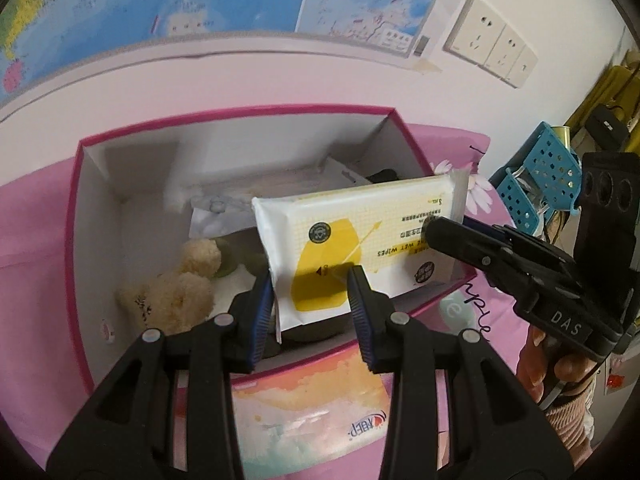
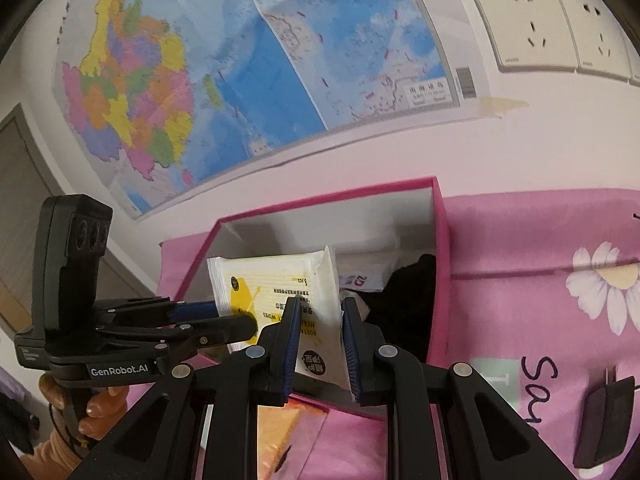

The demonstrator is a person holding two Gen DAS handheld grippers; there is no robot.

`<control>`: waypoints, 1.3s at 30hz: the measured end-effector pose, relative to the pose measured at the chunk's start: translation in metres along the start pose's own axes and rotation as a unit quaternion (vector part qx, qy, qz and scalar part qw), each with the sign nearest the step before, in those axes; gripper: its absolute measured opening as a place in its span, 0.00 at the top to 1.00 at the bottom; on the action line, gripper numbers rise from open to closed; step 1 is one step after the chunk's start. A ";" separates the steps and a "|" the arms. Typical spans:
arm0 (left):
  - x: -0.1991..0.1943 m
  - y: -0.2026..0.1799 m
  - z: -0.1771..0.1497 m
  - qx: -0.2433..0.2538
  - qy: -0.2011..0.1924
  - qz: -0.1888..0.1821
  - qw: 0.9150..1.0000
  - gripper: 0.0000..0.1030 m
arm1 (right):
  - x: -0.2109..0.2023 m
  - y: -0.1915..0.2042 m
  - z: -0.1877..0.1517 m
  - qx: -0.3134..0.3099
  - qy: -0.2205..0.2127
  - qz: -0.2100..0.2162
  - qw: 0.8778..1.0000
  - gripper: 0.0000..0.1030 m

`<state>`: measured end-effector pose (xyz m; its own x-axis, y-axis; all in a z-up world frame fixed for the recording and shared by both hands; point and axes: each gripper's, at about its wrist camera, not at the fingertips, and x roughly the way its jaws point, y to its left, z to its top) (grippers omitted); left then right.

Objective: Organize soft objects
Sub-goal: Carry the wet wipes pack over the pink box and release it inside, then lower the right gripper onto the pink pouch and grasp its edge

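Note:
A white and yellow wet wipes pack (image 1: 360, 232) (image 2: 280, 280) hangs tilted over the open pink box (image 1: 240, 114) (image 2: 320, 196). My left gripper (image 1: 310, 280) (image 2: 236, 318) is shut on the pack's near corner, and my right gripper (image 2: 320, 312) (image 1: 444, 232) is shut on its other end. Inside the box a cream plush toy (image 1: 176, 288) lies at the left, with white packets (image 1: 224, 212) behind it and a black item (image 2: 412, 292) at the right. The pack hides part of the box floor.
The box sits on a pink flowered sheet (image 2: 540, 280) against a wall with a map (image 2: 200, 80) and sockets (image 1: 492, 40). A colourful tissue pack (image 1: 304, 412) lies in front of the box. A blue basket (image 1: 540, 172) stands at the right, and a black charger (image 2: 604, 420) lies on the sheet.

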<state>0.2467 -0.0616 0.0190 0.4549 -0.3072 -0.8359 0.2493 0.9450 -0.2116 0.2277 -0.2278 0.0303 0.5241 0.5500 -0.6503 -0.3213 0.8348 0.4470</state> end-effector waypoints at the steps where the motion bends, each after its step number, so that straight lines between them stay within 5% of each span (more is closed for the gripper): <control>1: 0.003 0.001 0.000 -0.003 0.006 0.003 1.000 0.62 | 0.001 -0.001 -0.001 0.002 0.002 -0.002 1.000 0.80; 7: -0.003 0.008 -0.003 -0.016 -0.005 0.016 1.000 0.61 | -0.006 -0.003 -0.004 0.007 -0.001 -0.040 0.999 0.75; 17: -0.075 -0.003 -0.071 0.056 -0.076 -0.039 0.995 0.55 | -0.071 0.022 -0.043 -0.027 0.003 0.021 0.999 0.63; 28: -0.066 -0.033 -0.181 0.120 0.012 -0.128 0.984 0.55 | -0.107 0.043 -0.123 -0.044 0.075 0.031 0.996 0.54; 39: -0.039 -0.039 -0.224 0.110 0.067 -0.151 0.980 0.55 | -0.061 0.027 -0.189 0.014 0.164 0.009 0.986 0.54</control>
<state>0.0276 -0.0612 -0.0535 0.2199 -0.5381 -0.8137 0.5412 0.7613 -0.3572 0.0381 -0.2341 -0.0344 0.2330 0.5478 -0.8035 -0.3034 0.8260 0.4751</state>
